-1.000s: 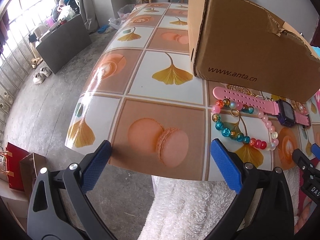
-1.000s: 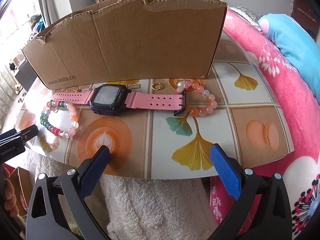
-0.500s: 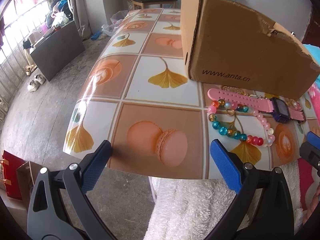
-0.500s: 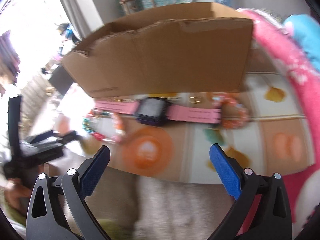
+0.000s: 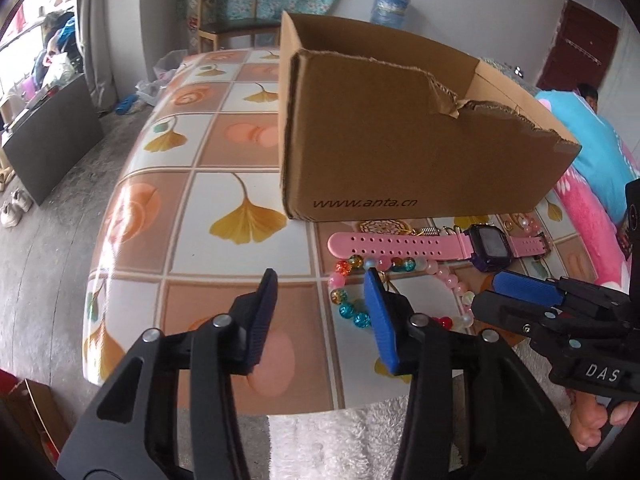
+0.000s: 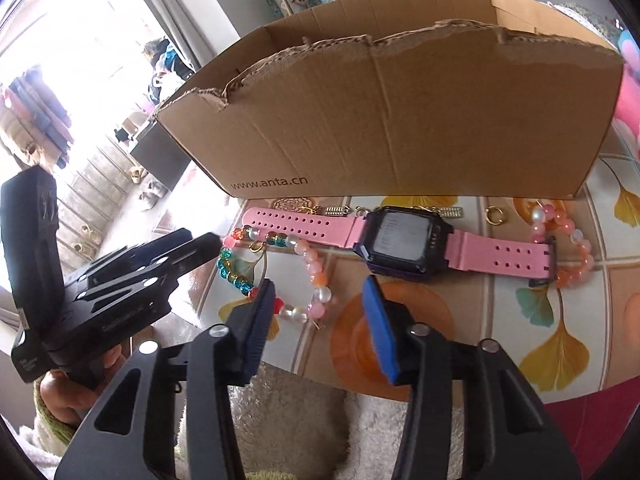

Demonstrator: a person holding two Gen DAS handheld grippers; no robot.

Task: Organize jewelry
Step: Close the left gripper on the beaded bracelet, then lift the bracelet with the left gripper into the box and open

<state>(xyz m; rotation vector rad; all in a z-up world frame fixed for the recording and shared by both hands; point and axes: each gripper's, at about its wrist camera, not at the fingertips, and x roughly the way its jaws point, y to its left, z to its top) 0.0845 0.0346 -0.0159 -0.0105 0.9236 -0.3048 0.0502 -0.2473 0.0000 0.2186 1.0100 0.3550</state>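
Two bead bracelets flank the pink watch (image 6: 404, 242) before the cardboard box (image 6: 400, 120); left gripper (image 5: 320, 312) and right gripper (image 6: 320, 316) fingers apart, empty.

Bench (image 5: 224, 152): tiled print, white and tan squares with gold ginkgo leaves, peach macarons. Box (image 6: 400, 120): plain brown cardboard, dark "www.anta.cn" print. Watch (image 6: 404, 240): pink strap, black-purple case. Bracelet (image 6: 316, 272): mixed pink, teal, amber, red beads. Both grippers black, blue pads.
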